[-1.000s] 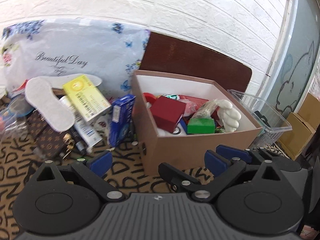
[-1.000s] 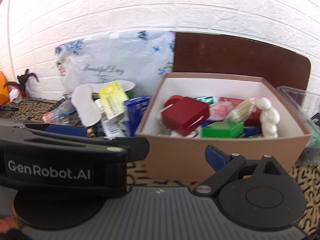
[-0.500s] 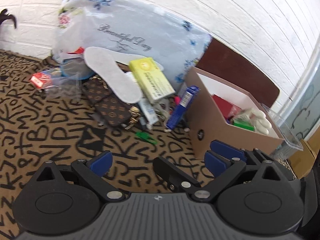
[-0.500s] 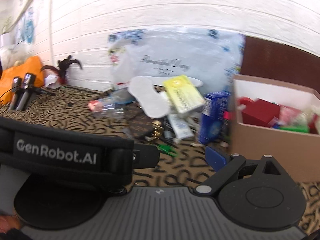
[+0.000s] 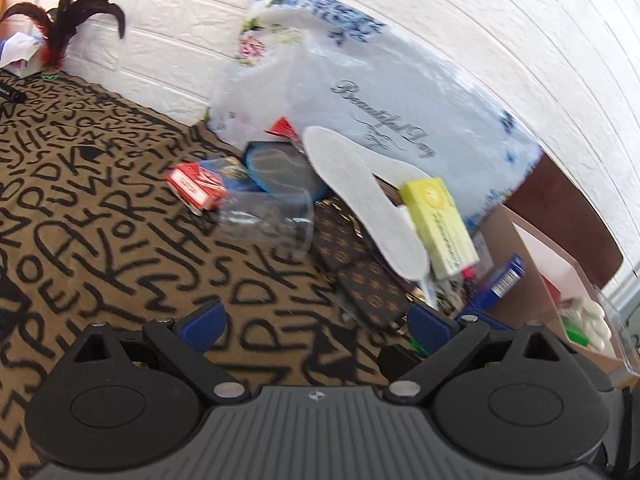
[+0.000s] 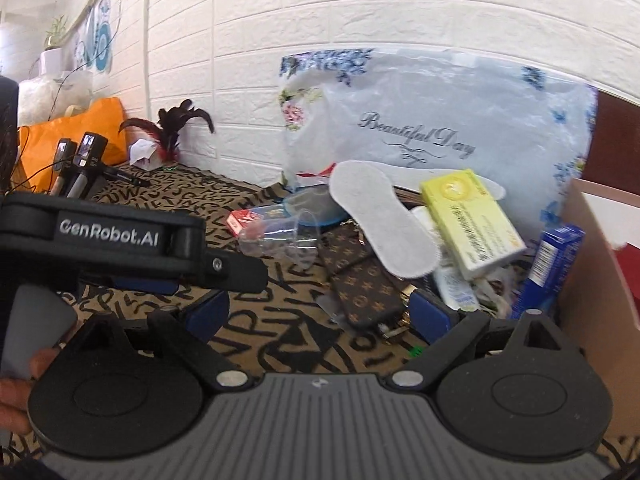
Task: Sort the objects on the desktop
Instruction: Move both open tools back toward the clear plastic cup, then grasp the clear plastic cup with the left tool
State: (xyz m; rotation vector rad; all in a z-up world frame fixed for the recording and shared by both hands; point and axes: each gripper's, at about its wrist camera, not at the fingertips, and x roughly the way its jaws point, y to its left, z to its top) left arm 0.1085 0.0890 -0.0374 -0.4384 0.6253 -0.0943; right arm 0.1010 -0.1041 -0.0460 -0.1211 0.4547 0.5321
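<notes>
Part of the sorting looks done to me: the cardboard box (image 5: 532, 276) at the right already holds several things, of which I can make out something green and something white. Plenty is left. A heap lies on the tabletop (image 5: 100, 216) in front of the floral plastic bag (image 5: 384, 92): a white insole (image 5: 360, 200) lying across a yellow box (image 5: 440, 228), a brown monogram wallet (image 5: 360, 280) under them, a clear plastic cup (image 5: 272, 224) on its side, a red card pack (image 5: 196, 186) beside it, a blue round lid (image 5: 280, 168) behind, and a blue box (image 5: 500, 280) leaning against the cardboard box.

My left gripper (image 5: 316, 320) has its fingers spread wide and holds nothing; it hovers above the patterned cloth, short of the heap. My right gripper (image 6: 320, 312) is likewise wide open and empty, facing the wallet and the insole, with my left gripper's body crossing the left of its view.

A second ago both of my cameras looked straight at the cardboard box and its contents. Since then I have swung both grippers leftward: the box has slid to the right edge of each view, and the heap and the open cloth now fill the middle. The fingers were open then too, and nothing in the heap appears to have shifted.
</notes>
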